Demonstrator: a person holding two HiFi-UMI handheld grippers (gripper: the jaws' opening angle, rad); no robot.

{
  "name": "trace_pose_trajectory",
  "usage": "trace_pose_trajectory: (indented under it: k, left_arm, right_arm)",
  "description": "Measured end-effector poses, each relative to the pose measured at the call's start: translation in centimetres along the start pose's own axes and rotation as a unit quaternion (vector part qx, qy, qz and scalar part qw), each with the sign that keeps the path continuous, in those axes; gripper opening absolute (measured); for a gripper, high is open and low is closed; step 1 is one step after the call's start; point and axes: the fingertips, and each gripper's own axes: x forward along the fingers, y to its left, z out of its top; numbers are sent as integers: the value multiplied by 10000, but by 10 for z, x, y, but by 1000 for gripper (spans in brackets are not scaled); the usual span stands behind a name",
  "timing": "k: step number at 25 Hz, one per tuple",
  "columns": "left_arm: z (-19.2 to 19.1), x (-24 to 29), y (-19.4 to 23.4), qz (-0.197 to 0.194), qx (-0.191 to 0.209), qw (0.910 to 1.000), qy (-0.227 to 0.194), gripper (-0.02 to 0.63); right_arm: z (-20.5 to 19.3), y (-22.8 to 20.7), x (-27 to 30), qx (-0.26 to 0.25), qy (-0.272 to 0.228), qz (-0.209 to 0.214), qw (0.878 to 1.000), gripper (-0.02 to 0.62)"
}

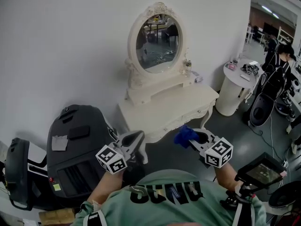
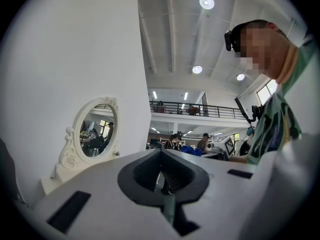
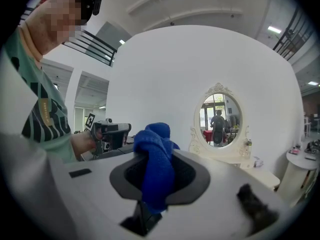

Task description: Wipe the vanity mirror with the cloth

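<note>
— Vanity mirror, oval glass in a carved cream frame (image 1: pixel 157 42): where does it stand, and what's nearest to it?
— It stands upright at the back of the cream dressing tabletop (image 1: pixel 178 105), against the white wall, well apart from both tools. At the left, the left tongs (image 1: pixel 139 147) are closed together with nothing between them. At the right, the right tongs (image 1: pixel 196 138) are clamped on the bunched blue terry cloth (image 1: pixel 185 134), which sticks out past their tips.
— So no wiping yet. How would you do it well?
— I'd judge the approach comes first. Bring the right side up to the glass so that only the wad touches, never the hard tips. Then work in overlapping passes across the oval, keeping off the carved frame.
— Any writing?
— Dark lettering on the person's green shirt (image 1: pixel 164 192), upside down; I can't read it with any certainty. The marker cubes show patterns only.
</note>
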Motion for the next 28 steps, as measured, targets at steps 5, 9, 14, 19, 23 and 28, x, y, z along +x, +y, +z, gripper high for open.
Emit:
trace_pose_trajectory:
  k: [5, 9, 14, 19, 23, 28]
  left_arm:
    - [-8, 38, -23, -87, 17, 9999, -52, 6]
    - [-16, 70, -42, -208, -73, 9997, -79, 6]
    - [-27, 111, -52, -443, -105, 9990, 45, 6]
    - [-25, 137, -29, -602, -51, 9981, 112, 6]
    - [-24, 155, 19, -715, -144, 9973, 62, 6]
    - [-10, 163, 101, -783, -171, 9968, 18, 6]
  right_arm:
    - [-4, -25, -34, -65, 26, -25, 10000, 71]
    - [-9, -47, -63, -100, 61, -99, 9999, 71]
    - [-16, -80, -84, 57, 25, -289, 9996, 71]
    - [-25, -104, -67, 168, 20, -361, 9992, 71]
    - [-26, -130, -24, 256, 84, -451, 9986, 71]
    - [2, -160, 60, 131, 118, -431, 9989, 71]
